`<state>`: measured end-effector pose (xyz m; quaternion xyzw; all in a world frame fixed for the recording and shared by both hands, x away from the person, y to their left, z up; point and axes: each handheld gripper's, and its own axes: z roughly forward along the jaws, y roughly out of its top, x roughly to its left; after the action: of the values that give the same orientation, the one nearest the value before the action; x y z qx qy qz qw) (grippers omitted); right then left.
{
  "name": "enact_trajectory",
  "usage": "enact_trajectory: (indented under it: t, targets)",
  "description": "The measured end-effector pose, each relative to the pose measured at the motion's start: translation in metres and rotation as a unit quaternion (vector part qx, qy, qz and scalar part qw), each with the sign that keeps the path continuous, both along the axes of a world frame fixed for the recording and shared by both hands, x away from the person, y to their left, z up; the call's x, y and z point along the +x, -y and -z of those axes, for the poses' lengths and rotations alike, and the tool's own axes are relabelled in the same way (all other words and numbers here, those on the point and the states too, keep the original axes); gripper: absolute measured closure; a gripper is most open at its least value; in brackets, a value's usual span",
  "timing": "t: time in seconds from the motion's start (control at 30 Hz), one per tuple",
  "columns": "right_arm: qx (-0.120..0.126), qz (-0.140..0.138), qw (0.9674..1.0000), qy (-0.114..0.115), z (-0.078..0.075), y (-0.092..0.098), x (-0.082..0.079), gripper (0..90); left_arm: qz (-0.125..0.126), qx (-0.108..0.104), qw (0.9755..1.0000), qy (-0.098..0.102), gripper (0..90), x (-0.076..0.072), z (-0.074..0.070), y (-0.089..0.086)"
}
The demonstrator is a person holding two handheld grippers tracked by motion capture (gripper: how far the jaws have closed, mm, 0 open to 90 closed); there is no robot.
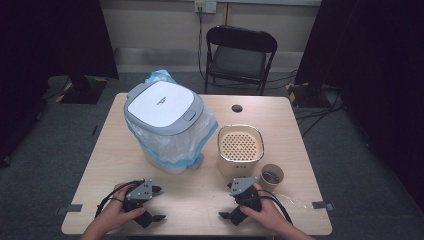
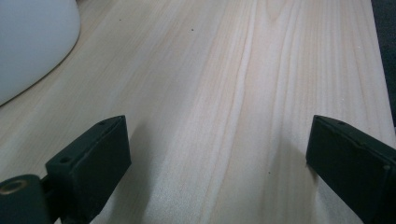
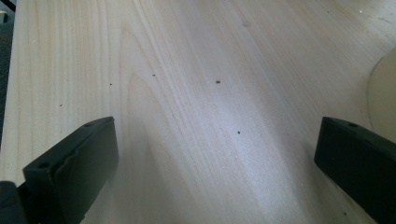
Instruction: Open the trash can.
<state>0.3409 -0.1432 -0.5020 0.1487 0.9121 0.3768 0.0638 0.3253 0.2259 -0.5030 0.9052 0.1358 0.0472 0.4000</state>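
Both grippers rest low over the near part of the wooden table (image 1: 200, 205), each held by a hand. My left gripper (image 1: 160, 204) points toward the table's middle, its jaws wide apart with only bare wood between them (image 2: 219, 154). My right gripper (image 1: 226, 201) faces it from the right, also open and holding nothing (image 3: 217, 154). A white bin (image 1: 167, 125) with a grey-rimmed lid and a clear bag liner stands behind the left gripper; its white base (image 2: 28, 42) shows in the left gripper view.
A beige container (image 1: 240, 149) with a perforated top stands right of the bin, and its edge (image 3: 383, 93) shows in the right gripper view. A paper cup (image 1: 272, 176) sits beside it. A black folding chair (image 1: 240, 57) stands beyond the table's far edge.
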Motion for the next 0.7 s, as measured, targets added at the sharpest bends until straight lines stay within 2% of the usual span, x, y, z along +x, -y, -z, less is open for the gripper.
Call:
enact_trajectory:
  t: [0.27,0.37,0.43,0.47,0.5,0.53,0.57,0.6,0.7]
  targets:
    - [-0.002,0.000,1.0000,-0.001,0.000,-0.001,0.000,0.0,0.000,0.000,1.0000,0.000,5.7,0.000,0.000,0.000]
    - [-0.015,-0.005,0.9998,-0.007,-0.003,-0.002,0.001,0.4,0.002,0.002,1.0000,0.001,5.7,0.000,0.000,0.000]
    - [-0.024,-0.009,0.9997,-0.007,-0.005,-0.002,0.002,4.0,0.001,0.000,1.0000,0.000,5.7,0.000,0.000,0.000]
    - [-0.030,-0.012,0.9994,-0.012,-0.011,-0.002,0.004,20.4,0.001,0.000,1.0000,0.000,5.7,0.000,0.000,0.000]
    - [-0.030,-0.011,0.9994,-0.012,-0.014,-0.002,0.005,21.1,0.000,0.000,1.0000,0.000,5.7,0.000,0.000,0.000]
    - [-0.025,-0.010,0.9995,-0.017,-0.017,-0.002,0.006,13.8,0.000,0.000,1.0000,0.000,5.7,0.000,0.000,0.000]
    - [-0.023,-0.009,0.9994,-0.022,-0.020,-0.002,0.006,12.9,0.000,0.000,1.0000,0.000,5.7,0.000,0.000,0.000]
    - [-0.023,-0.008,0.9994,-0.023,-0.025,-0.003,0.007,18.5,0.002,0.001,1.0000,0.001,5.7,0.000,0.000,0.000]
    - [-0.024,-0.012,0.9994,-0.024,-0.032,-0.005,0.008,14.1,0.000,0.000,1.0000,0.000,5.7,0.000,0.000,0.000]
